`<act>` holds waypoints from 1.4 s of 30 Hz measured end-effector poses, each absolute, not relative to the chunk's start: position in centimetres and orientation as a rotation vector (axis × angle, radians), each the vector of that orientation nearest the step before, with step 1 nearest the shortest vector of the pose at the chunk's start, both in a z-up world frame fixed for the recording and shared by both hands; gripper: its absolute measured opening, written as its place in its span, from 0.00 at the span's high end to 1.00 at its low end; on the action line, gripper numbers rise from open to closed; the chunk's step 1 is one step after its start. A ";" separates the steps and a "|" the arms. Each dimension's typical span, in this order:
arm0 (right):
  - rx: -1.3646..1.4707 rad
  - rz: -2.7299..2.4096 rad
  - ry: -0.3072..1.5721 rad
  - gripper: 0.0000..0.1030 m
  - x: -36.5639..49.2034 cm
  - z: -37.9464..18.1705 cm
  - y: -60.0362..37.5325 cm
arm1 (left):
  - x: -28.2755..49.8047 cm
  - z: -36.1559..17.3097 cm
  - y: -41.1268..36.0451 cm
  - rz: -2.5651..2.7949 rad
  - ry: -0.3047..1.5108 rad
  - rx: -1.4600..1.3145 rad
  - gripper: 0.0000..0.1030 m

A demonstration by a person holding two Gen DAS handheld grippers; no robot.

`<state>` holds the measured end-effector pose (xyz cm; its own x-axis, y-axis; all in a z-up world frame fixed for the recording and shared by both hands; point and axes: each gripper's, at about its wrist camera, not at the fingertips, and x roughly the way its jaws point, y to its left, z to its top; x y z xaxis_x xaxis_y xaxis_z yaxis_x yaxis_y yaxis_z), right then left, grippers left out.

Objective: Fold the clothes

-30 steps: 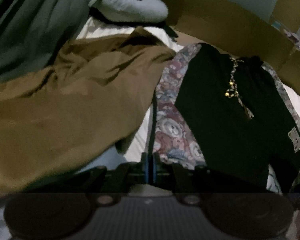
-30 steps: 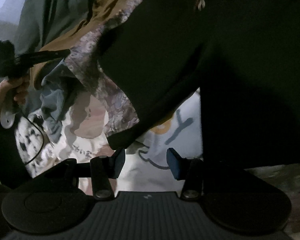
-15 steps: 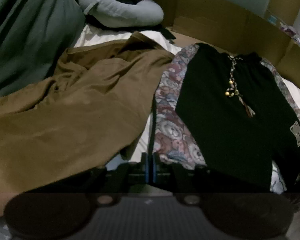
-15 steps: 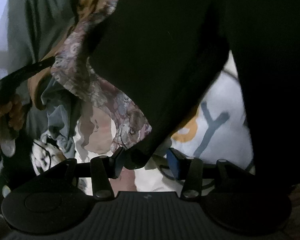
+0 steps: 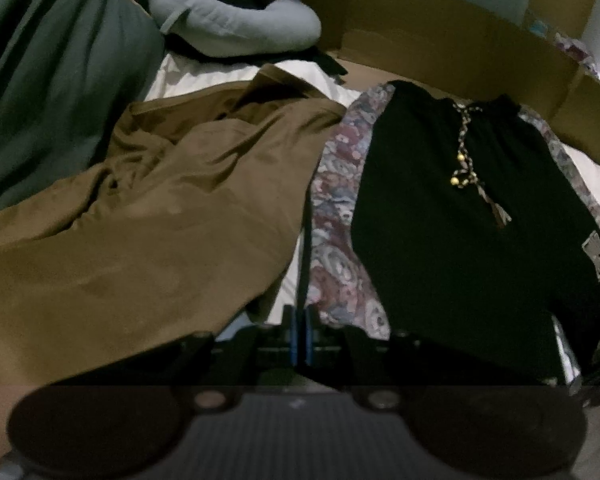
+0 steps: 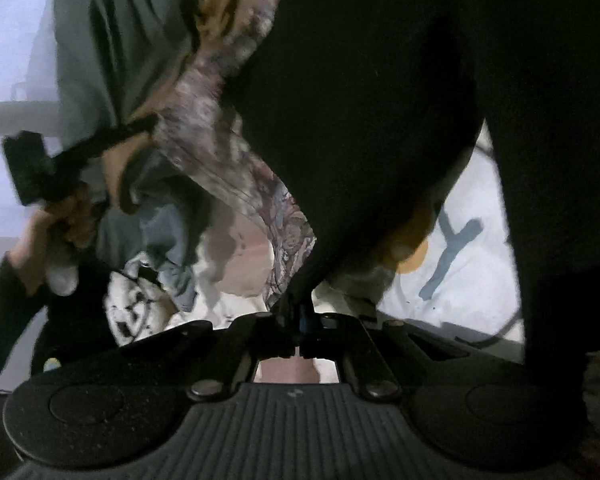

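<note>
Black trousers (image 5: pixel 440 220) with flowery side panels (image 5: pixel 336 208) and a beaded drawstring (image 5: pixel 466 160) lie spread on the bed. My left gripper (image 5: pixel 300 332) is shut on a thin dark edge of the cloth at the trousers' left side. In the right wrist view the trousers (image 6: pixel 360 80) hang close ahead. My right gripper (image 6: pixel 300 316) is closing tight on the lower corner of one black leg, with the cloth pinched between the pads. The left gripper (image 6: pixel 148 124) shows there at the left, gripping the flowery panel (image 6: pixel 228 160).
A brown garment (image 5: pixel 160 220) lies crumpled left of the trousers. Behind it are a green blanket (image 5: pixel 52 80), a grey neck pillow (image 5: pixel 228 20) and cardboard walls (image 5: pixel 440 48). A printed white sheet (image 6: pixel 460 260) lies underneath. A person's hand (image 6: pixel 60 220) holds the left gripper.
My right gripper moved up to the leg corner and its jaws went from wide apart to shut on the black cloth. The left gripper kept its grip and place.
</note>
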<state>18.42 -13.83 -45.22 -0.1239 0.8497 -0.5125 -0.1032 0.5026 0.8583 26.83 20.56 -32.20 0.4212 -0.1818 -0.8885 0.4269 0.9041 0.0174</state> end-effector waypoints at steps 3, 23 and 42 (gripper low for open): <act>0.687 0.932 1.457 1.00 18.8 -44.1 -15.5 | 26.8 -32.1 20.4 -0.375 1.076 0.279 0.96; 0.582 0.809 1.506 1.00 18.9 -46.3 -16.6 | 25.1 -38.3 20.3 -0.344 1.158 0.423 0.96; 0.540 0.811 1.474 0.86 18.6 -46.0 -16.7 | 25.8 -42.2 21.1 -0.370 1.188 0.262 0.89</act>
<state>18.60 -16.66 -46.00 -0.0830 0.7551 -0.6504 -0.1458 0.6364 0.7574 25.77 21.14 -42.21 0.3246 -0.1427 -0.9350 0.4138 0.9104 0.0047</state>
